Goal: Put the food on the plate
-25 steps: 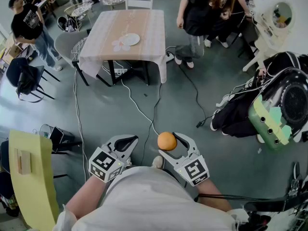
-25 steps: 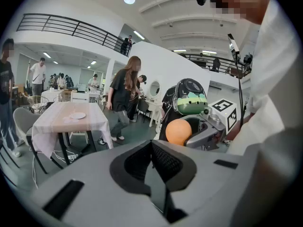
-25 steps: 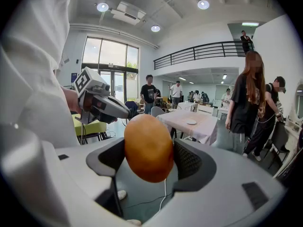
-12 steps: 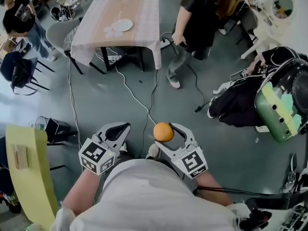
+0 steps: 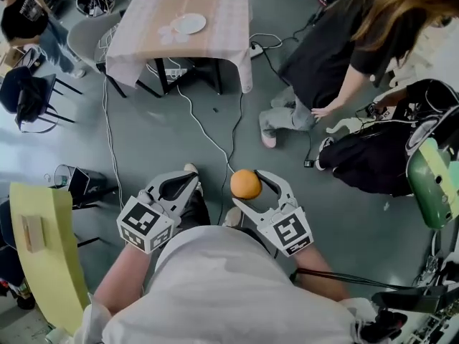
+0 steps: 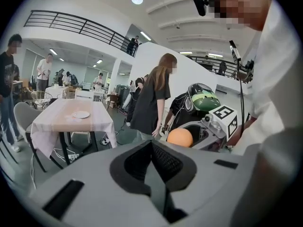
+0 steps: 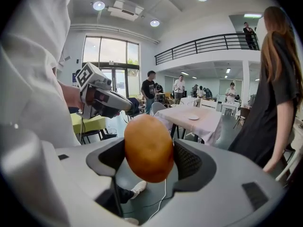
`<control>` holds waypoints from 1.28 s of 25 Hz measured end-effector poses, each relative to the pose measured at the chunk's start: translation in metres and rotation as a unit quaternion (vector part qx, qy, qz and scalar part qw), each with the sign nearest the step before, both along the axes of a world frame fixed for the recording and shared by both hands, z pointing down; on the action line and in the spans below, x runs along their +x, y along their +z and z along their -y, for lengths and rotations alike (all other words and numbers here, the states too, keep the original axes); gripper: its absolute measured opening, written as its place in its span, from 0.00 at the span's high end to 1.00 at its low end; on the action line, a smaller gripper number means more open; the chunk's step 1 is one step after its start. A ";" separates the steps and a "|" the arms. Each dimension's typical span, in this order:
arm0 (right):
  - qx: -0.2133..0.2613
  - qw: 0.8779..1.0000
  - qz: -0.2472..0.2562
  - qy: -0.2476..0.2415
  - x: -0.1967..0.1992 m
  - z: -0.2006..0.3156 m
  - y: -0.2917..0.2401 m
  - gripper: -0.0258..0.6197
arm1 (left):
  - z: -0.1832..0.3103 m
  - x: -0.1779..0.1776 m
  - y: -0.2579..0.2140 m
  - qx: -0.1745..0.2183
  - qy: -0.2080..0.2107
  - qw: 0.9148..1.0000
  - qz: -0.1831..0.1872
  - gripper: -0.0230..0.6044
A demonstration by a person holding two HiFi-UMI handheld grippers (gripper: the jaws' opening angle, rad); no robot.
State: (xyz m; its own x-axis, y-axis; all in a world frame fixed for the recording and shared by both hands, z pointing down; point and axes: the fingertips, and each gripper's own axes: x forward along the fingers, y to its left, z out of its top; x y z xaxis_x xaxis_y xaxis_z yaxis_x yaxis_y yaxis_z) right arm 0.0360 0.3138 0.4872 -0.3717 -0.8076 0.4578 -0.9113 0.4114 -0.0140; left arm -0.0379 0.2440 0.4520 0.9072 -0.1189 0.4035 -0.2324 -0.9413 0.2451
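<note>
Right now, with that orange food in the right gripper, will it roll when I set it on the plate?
Probably a little: the orange food looks rounded and egg-shaped, so it may rock or roll on the plate. It shows no denting where the right gripper clamps it, so it seems firm. Its smooth skin might slip.

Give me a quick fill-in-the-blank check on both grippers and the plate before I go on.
1. The right gripper is shut on round food coloured ____.
2. The left gripper has its jaws ____, with nothing between them.
3. The white plate lies on the cloth-covered ____, far from both grippers.
Missing words: orange; shut; table.
</note>
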 end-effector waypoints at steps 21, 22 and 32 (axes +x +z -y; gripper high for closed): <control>-0.013 0.998 -0.056 0.038 0.018 0.303 -0.019 0.44 | 0.266 -0.020 -0.028 -0.002 0.024 0.999 -0.042 0.95; -0.013 0.998 -0.059 0.036 0.024 0.317 -0.018 0.44 | 0.275 -0.020 -0.026 -0.004 0.017 0.999 -0.042 0.95; -0.017 0.996 -0.081 -0.026 0.098 0.481 0.015 0.44 | 0.387 -0.002 -0.027 0.011 -0.098 0.995 -0.026 0.95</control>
